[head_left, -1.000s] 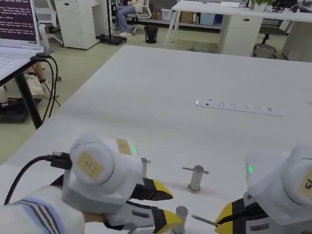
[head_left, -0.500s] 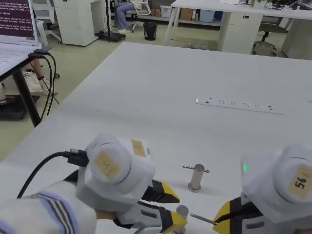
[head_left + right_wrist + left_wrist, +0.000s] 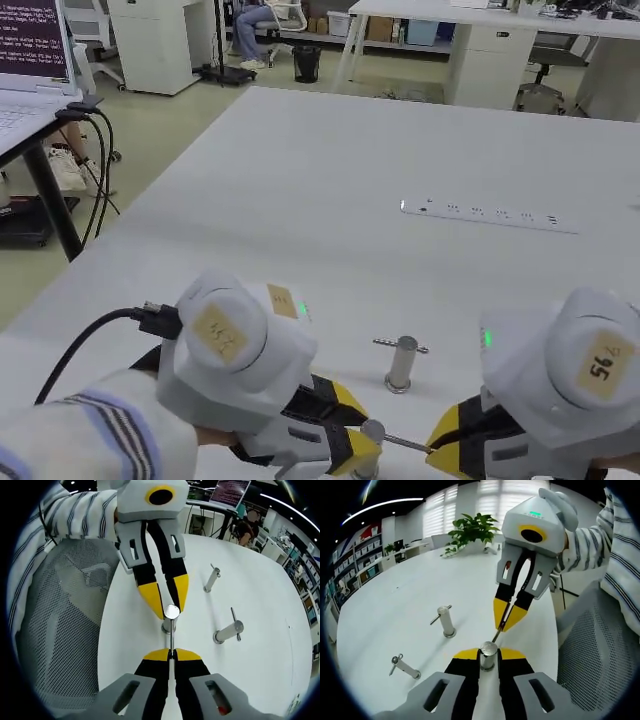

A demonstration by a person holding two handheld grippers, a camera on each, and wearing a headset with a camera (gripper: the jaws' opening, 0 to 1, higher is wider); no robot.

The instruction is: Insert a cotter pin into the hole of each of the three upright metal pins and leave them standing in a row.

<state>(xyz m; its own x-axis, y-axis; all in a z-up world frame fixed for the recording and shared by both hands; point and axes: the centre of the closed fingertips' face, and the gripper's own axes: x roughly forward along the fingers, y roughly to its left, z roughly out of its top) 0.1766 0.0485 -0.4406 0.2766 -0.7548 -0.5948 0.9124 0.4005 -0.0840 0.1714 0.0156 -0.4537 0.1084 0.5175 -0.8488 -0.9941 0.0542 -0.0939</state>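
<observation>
Head view: cotter pin [image 3: 405, 441] nearer pin [image 3: 371, 434]

The head view looks forward and down over the white counter [image 3: 300, 180]. The two gripper views face each other closely, sharing one upright metal pin [image 3: 488, 652] near centre.

Sticker [image 3: 603, 362] atop right tongs [image 3: 441, 447]: seemingly "56"; laptop screen [image 3: 30, 40] text illegible.

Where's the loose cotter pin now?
Head view, bottom centre: the cotter pin is in the right gripper, tip at the metal pin the left gripper holds.
</observation>
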